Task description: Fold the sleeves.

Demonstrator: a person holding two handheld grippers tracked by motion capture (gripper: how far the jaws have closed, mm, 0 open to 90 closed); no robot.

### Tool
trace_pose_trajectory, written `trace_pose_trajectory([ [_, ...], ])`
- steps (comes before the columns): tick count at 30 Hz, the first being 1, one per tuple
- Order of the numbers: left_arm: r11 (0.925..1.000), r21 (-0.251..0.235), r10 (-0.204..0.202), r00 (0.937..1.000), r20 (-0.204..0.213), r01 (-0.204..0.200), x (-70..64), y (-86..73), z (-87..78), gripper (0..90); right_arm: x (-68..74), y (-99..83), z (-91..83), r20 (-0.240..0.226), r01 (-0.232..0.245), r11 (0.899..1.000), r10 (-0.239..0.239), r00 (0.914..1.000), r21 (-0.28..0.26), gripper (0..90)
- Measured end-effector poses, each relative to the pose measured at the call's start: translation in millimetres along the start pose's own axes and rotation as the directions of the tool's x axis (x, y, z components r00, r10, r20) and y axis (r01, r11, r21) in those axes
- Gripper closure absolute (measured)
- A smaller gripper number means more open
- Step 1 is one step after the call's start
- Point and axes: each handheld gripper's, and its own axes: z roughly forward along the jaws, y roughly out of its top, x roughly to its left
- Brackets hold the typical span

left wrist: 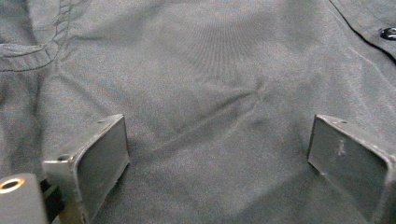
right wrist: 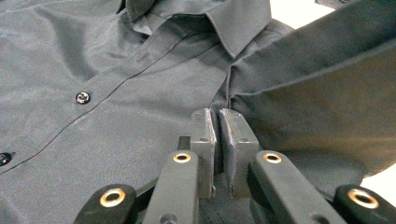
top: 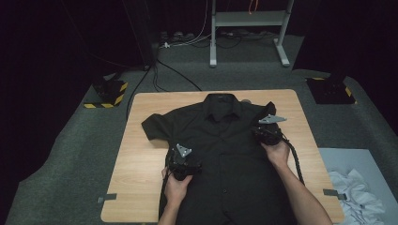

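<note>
From above, a black shirt lies buttoned and face-up on a wooden table, dark room and grey floor beyond; folding looks barely begun. The left gripper hovers spread over flat cloth. The right gripper, pressed together, pinches the sleeve just ahead, folded inward.

Right hand-held gripper: jaws rise from the bottom edge, pressed together, pinching a fold of the dark shirt at the sleeve seam. Sleeve lifts off to the right, drawn taut. Collar lies at top centre. 2 buttons on the placket: 1 mid-left, 1 at the left edge. Pale bench shows at the upper right.
</note>
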Motion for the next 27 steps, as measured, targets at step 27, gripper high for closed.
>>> trace_pose_trajectory([
  [27, 1.0, 0.0, 0.0, 1.0, 0.0, 0.0, 0.0, 0.0, 0.0, 5.6, -0.3, -1.9, 7.9, -0.021, -0.045, 0.999, 0.045, 0.9987, 0.012, 83.8],
])
